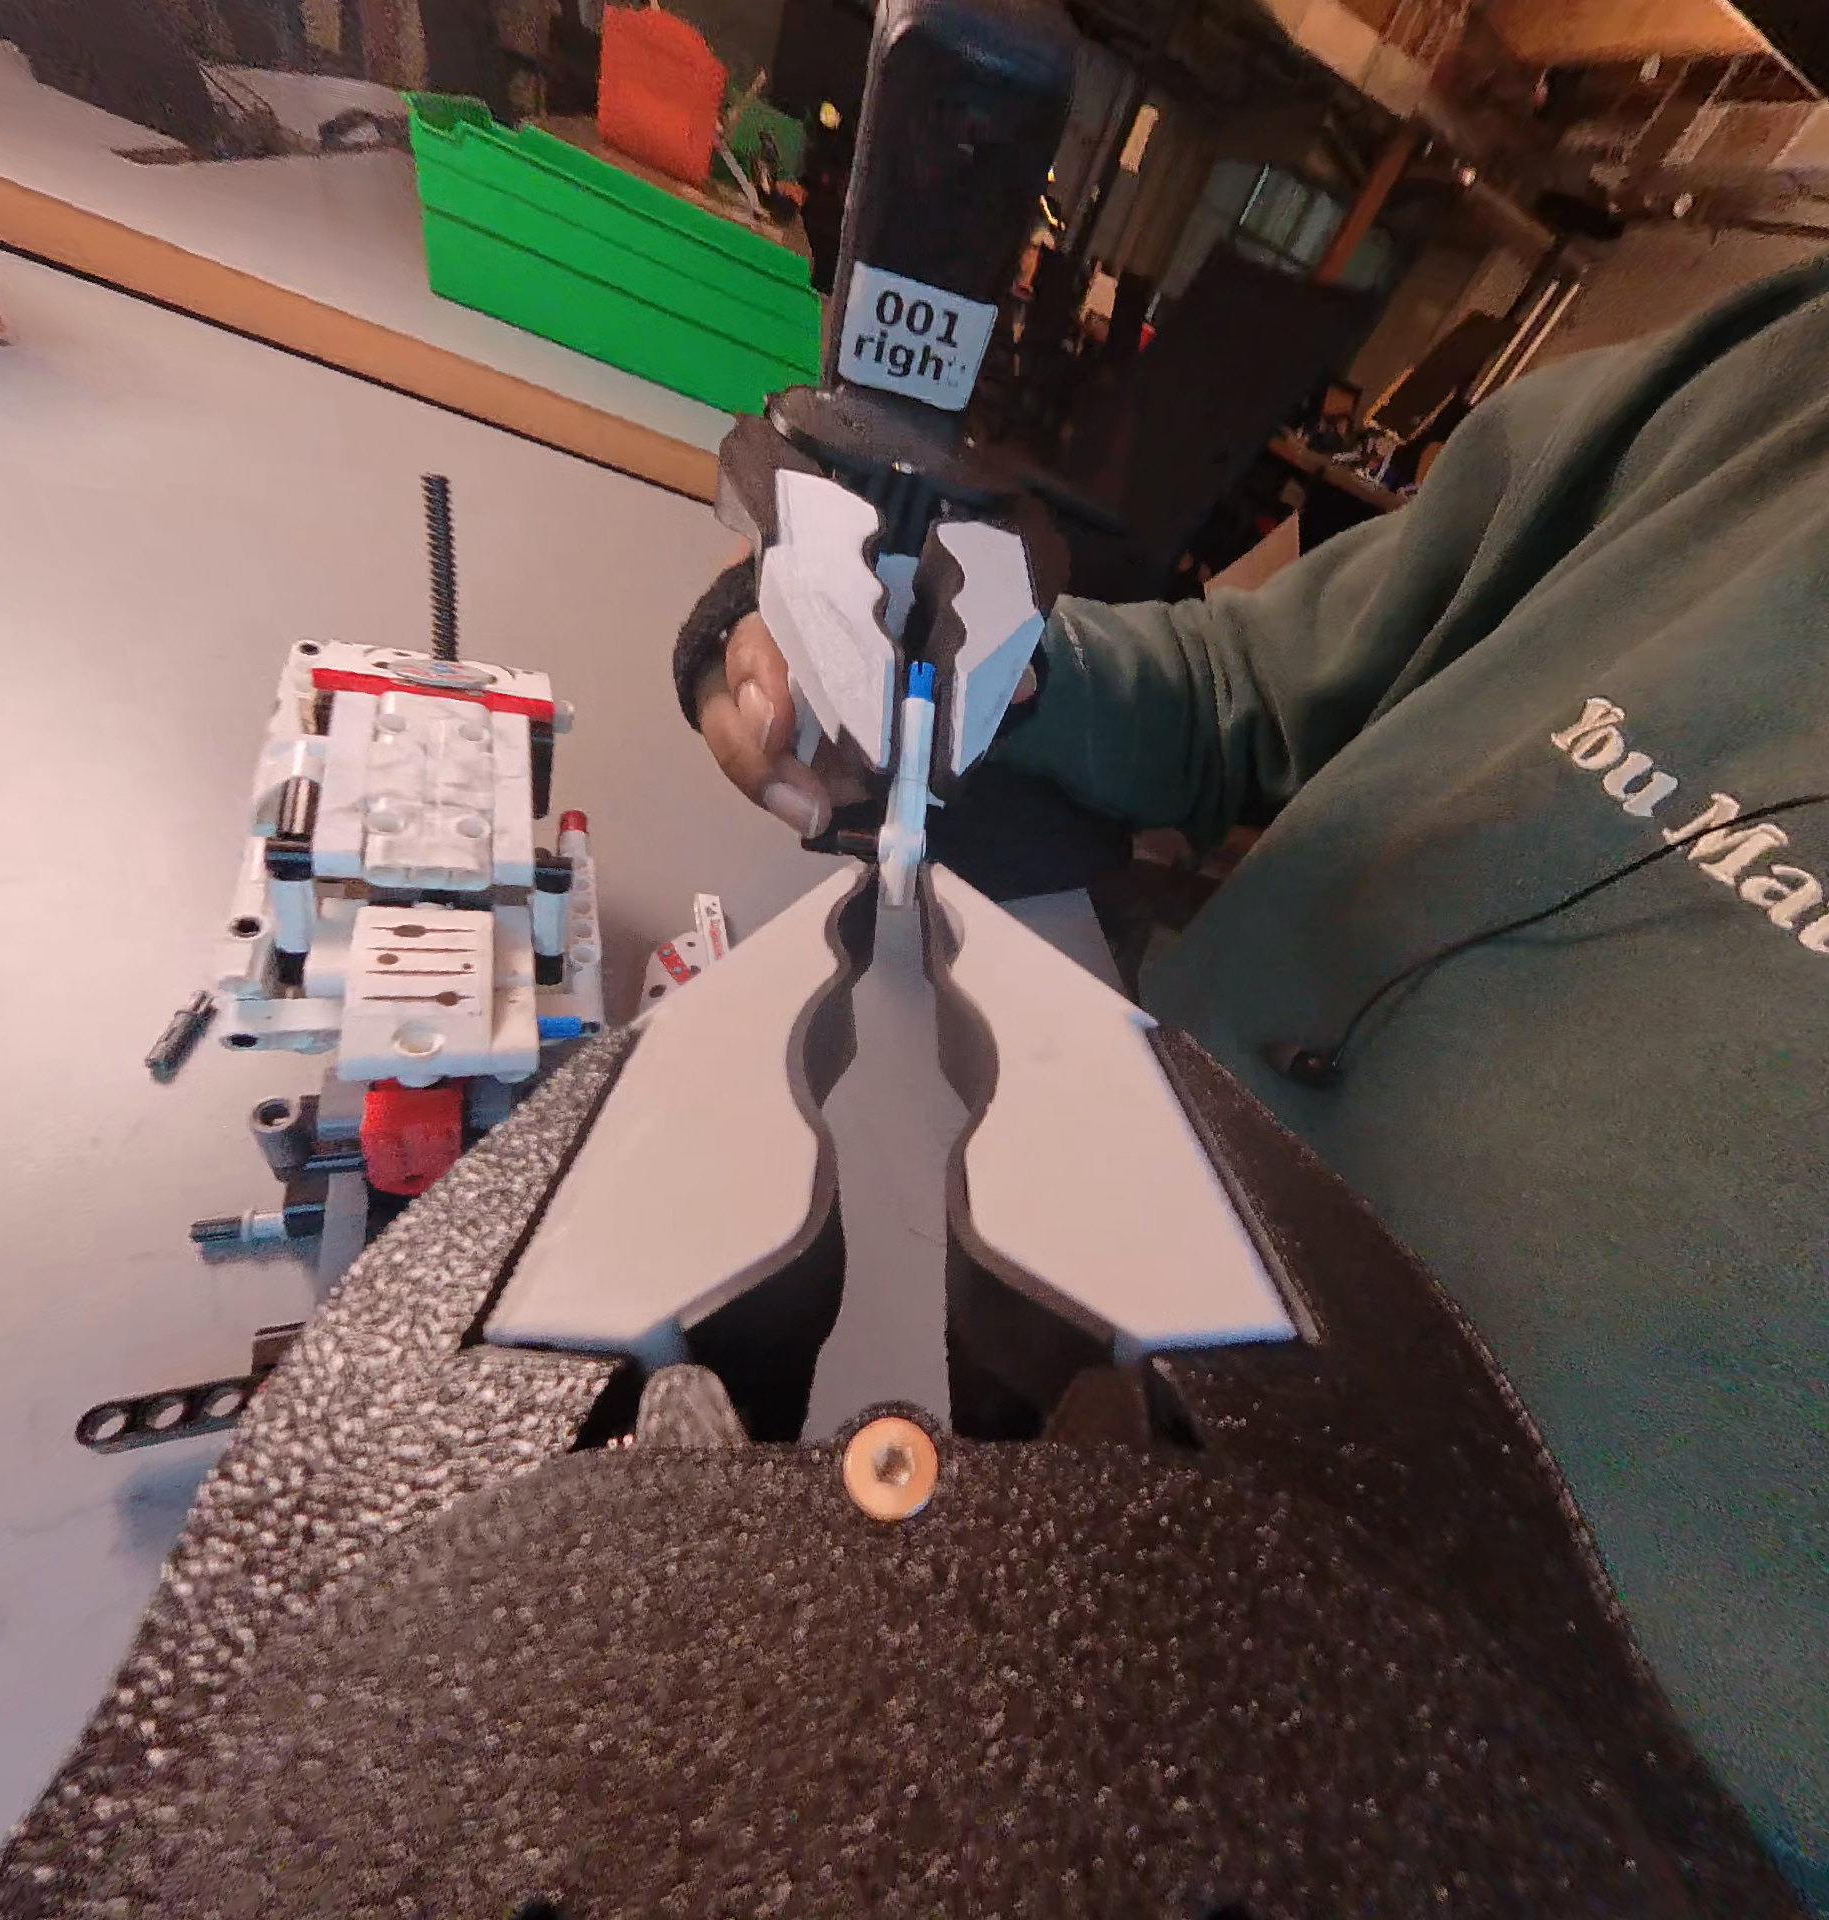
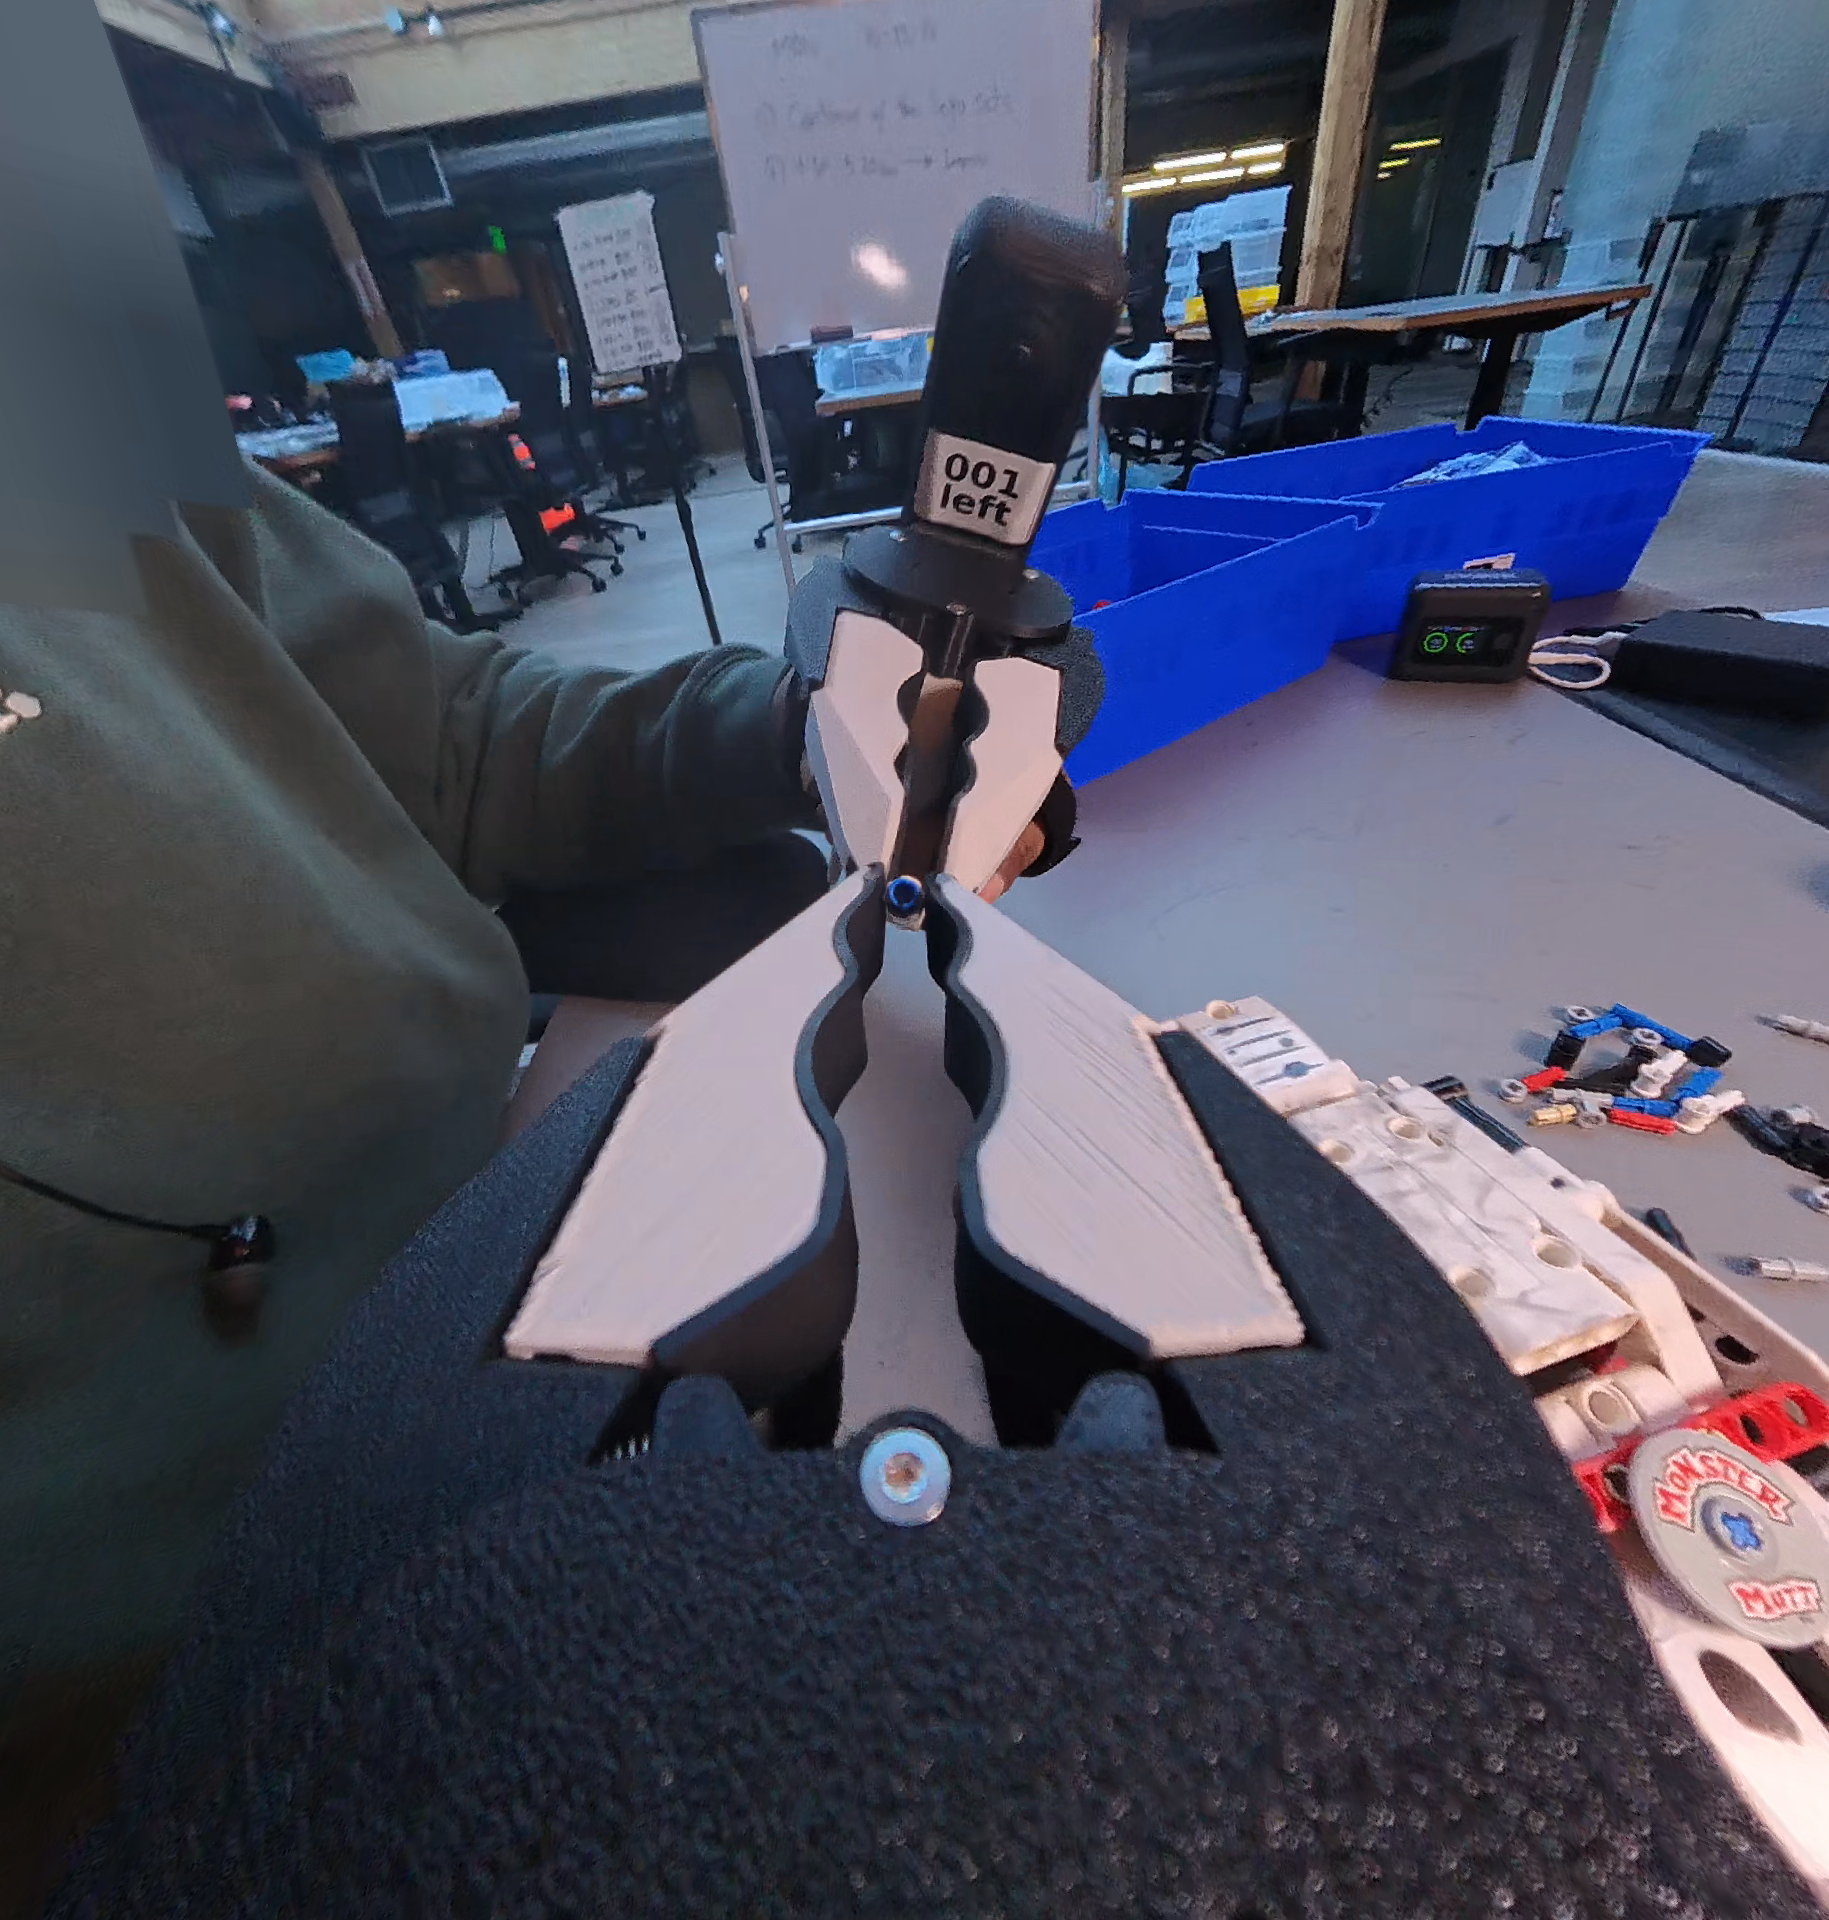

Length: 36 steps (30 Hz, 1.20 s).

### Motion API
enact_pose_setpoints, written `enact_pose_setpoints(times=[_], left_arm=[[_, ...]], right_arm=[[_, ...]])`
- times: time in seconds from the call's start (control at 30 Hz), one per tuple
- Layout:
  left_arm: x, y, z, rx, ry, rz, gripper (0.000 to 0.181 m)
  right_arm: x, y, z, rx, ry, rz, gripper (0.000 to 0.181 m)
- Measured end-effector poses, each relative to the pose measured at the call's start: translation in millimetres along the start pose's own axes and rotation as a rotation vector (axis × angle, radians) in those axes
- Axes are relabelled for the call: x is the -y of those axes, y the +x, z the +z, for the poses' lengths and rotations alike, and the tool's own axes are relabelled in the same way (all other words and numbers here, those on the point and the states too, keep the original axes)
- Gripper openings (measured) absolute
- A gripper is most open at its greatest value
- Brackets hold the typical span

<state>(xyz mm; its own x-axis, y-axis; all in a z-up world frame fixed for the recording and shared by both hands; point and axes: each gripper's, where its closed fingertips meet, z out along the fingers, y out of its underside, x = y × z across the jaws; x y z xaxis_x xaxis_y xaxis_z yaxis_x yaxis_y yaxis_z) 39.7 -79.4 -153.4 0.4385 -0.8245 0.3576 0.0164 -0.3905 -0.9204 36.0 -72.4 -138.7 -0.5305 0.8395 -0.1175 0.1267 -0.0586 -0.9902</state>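
My left gripper [image 1: 894, 885] and right gripper [image 2: 905, 906] point at each other above the grey table [image 1: 110, 623]. Between them is a small white brick piece [image 1: 905, 790] with a blue pin [image 1: 920, 677] in its end. The left gripper's tips are shut on the lower end of the white piece. The right gripper [image 1: 915, 753], seen opposite in the left wrist view, is shut around its upper part. In the right wrist view the blue pin [image 2: 902, 894] shows end-on between my tips, with the left gripper [image 2: 905, 857] just behind it.
A white, red and black brick vehicle model [image 1: 411, 883] lies on the table, also in the right wrist view [image 2: 1461, 1226]. Loose small pieces [image 2: 1637, 1081] lie beyond it. A green bin [image 1: 598, 260], blue bins [image 2: 1305, 561] and a small black device [image 2: 1471, 629] stand farther back. A person's green sweatshirt [image 1: 1512, 935] is close. The tips of both grippers are at nearly the same place.
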Motion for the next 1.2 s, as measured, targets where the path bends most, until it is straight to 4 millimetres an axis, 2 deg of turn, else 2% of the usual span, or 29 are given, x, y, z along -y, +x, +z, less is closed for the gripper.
enact_pose_setpoints(times=[0.13,0.23,0.33,0.4,0.47,0.5,0.6,0.67,0.77,0.93,1.2], left_arm=[[7,-16,-8,0.133,0.058,0.086,0.009],[13,-26,-13,0.259,0.072,0.199,0.024],[19,-35,-12,0.409,0.045,0.363,0.031],[22,-37,-8,0.476,0.016,0.452,0.027],[21,-37,-4,0.491,-0.018,0.493,0.008],[22,-36,-3,0.496,-0.019,0.496,0.008],[20,-30,-2,0.408,0.007,0.404,0.007],[20,-23,-3,0.284,0.055,0.262,0.007],[19,-15,-8,0.140,0.106,0.113,0.007],[19,-9,-8,0.065,0.117,0.050,0.007],[17,-5,-5,0.054,0.097,0.057,0.007]], right_arm=[[5,20,3,-0.051,0.097,0.142,0.006],[10,38,-1,-0.096,0.196,0.306,0.006],[13,42,-1,-0.069,0.265,0.466,0.006],[13,40,3,-0.035,0.282,0.528,0.006],[13,37,6,-0.014,0.289,0.552,0.006],[13,36,5,-0.004,0.289,0.553,0.006],[11,31,3,0.004,0.243,0.464,0.006],[12,26,-2,-0.024,0.191,0.301,0.015],[12,27,-9,-0.087,0.118,0.097,0.015],[15,17,-10,-0.053,0.100,0.043,0.004],[16,12,-6,-0.027,0.090,0.025,0.003]])
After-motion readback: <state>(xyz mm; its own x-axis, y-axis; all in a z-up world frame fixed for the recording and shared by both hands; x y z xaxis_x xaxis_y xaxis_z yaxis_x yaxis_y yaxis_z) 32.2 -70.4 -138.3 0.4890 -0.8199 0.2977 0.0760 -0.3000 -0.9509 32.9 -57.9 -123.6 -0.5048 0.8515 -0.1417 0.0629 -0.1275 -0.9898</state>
